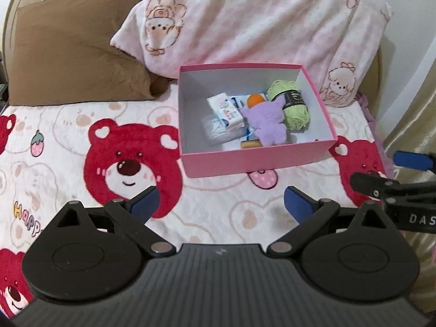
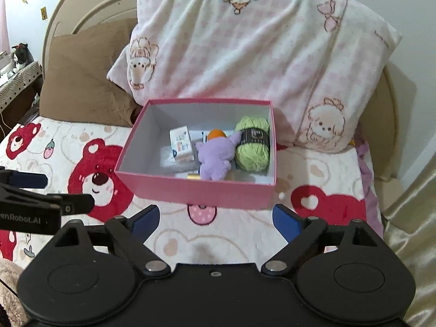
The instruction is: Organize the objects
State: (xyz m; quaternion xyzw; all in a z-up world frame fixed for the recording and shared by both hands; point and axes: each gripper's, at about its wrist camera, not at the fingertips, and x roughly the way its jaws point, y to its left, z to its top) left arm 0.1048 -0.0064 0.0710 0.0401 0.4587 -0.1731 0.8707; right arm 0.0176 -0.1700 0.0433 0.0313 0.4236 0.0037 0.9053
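A pink box (image 1: 256,160) (image 2: 201,190) stands open on the bed. Inside lie a purple plush toy (image 1: 265,125) (image 2: 215,158), a green yarn ball (image 1: 293,106) (image 2: 252,144), an orange ball (image 1: 256,99) (image 2: 216,134), a small white carton (image 1: 224,110) (image 2: 181,144) and a small gold cylinder (image 1: 249,144). My left gripper (image 1: 220,204) is open and empty, in front of the box. My right gripper (image 2: 216,219) is open and empty, also in front of the box. Each gripper shows at the edge of the other's view.
The bed has a blanket with red bears (image 1: 130,163) (image 2: 98,179). A pink-and-white pillow (image 1: 259,19) (image 2: 259,54) and a brown pillow (image 1: 73,51) (image 2: 81,79) lean on the headboard behind the box. A gold curtain (image 2: 408,212) hangs at the right.
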